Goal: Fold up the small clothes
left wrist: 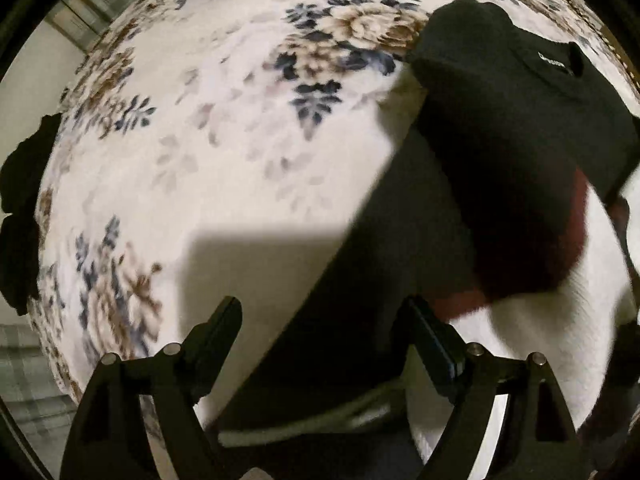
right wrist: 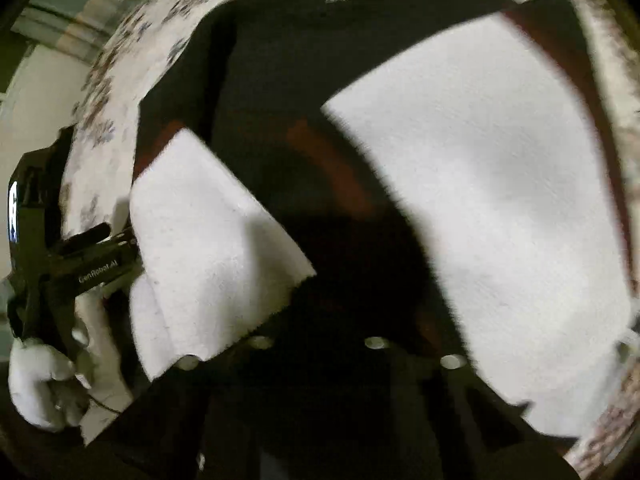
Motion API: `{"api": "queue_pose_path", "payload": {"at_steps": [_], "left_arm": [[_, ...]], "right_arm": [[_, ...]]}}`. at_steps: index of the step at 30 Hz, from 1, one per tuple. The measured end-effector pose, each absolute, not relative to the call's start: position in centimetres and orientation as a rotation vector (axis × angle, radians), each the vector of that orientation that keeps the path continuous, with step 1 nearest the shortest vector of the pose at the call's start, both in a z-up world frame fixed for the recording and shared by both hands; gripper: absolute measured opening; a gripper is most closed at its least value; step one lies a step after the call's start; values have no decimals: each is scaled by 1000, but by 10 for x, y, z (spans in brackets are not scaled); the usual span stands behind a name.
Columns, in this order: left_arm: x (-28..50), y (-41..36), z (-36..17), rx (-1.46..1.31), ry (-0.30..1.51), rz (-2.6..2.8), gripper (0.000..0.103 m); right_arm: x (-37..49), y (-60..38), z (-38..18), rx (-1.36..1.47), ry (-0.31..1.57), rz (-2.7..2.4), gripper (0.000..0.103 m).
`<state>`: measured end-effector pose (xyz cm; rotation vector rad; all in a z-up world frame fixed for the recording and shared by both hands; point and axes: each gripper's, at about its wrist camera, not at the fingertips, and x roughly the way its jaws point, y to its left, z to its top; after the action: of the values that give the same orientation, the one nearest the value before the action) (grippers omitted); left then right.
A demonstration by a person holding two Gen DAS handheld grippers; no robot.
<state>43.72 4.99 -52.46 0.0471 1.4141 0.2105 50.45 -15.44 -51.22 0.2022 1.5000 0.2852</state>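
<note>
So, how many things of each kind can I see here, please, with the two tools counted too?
Black, white and red top: 1
Floral bed cover: 1
Grippers: 2, the left gripper and the right gripper
White-gloved hand: 1
Dark thing at the cover's edge, kind unclear: 1
Total: 6
</note>
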Motion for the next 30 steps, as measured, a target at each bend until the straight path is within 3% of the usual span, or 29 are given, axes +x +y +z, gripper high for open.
{"api": "queue_pose_path", "payload": {"at_steps": [4,8,11,13,19,21,24,25,30], "left_arm": [[443,56,-529,-26,1446,184,88],[445,57,-530,-64,1464,182,89],[445,57,-531,-84,1469,184,89],[447,58,-531,-105,1468,187,89],[459,62,-533,-120,1450,230,89],[463,62,-534,-125,1447,247,89],[477,71,-538,-138,1449,255,89],[480,71,-539,-137,1449,256,89],[491,76,-544,-136,1452,259,89]], "right_arm": [[502,-197,-487,268,1436,100,6],[511,-201,-509,289,1599,105,9],[544,-175,-485,241,1579,152,35],[564,-163,-466,280,1494,199,67],[655,-56,-485,171,1474,410,71],[670,-29,-504,105,1525,454,67],[668,-28,-510,61,1523,425,5],[668,-38,-510,79,1512,388,0],[662,-145,-518,281,1479,73,0]]}}
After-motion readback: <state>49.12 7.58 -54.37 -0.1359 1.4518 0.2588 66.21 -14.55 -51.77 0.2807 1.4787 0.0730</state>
